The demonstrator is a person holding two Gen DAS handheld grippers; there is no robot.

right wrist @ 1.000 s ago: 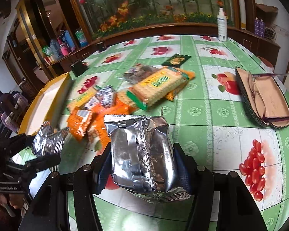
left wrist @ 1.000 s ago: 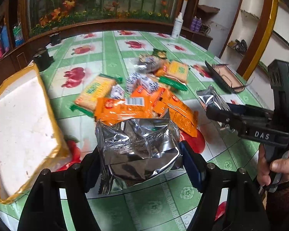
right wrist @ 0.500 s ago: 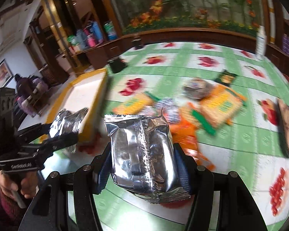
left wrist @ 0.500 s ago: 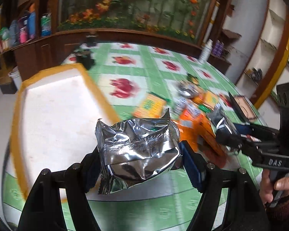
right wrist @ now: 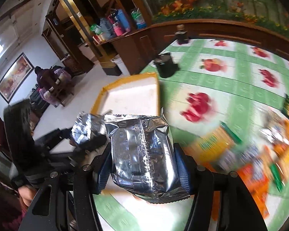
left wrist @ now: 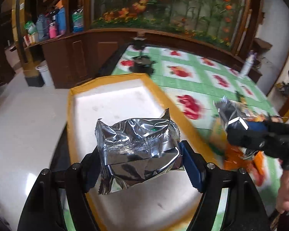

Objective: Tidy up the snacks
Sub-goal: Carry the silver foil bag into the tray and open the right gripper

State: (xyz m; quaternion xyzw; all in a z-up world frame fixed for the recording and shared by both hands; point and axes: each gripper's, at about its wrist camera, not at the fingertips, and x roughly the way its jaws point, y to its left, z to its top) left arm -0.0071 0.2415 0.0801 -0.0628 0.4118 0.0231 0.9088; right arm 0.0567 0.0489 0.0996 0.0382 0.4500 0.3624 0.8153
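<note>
My left gripper (left wrist: pixel 139 158) is shut on a silver foil snack packet (left wrist: pixel 138 144) and holds it above the white tray with the yellow rim (left wrist: pixel 109 100). My right gripper (right wrist: pixel 142 165) is shut on a second silver foil packet (right wrist: pixel 142 154), to the right of the tray (right wrist: pixel 133 96). The right gripper with its packet (left wrist: pixel 229 115) shows at the right of the left wrist view. The left gripper with its packet (right wrist: pixel 86 129) shows at the left of the right wrist view.
A blurred pile of orange, yellow and green snack packets (right wrist: pixel 260 157) lies on the green fruit-print tablecloth (right wrist: pixel 231 77), right of the tray. A black object (right wrist: pixel 165 65) stands beyond the tray's far end. The table edge and white floor (left wrist: pixel 25 115) lie left of the tray.
Both grippers have swung left with their foil packets, away from the snack pile. The left packet is now over the tray; the right one has come close beside it.
</note>
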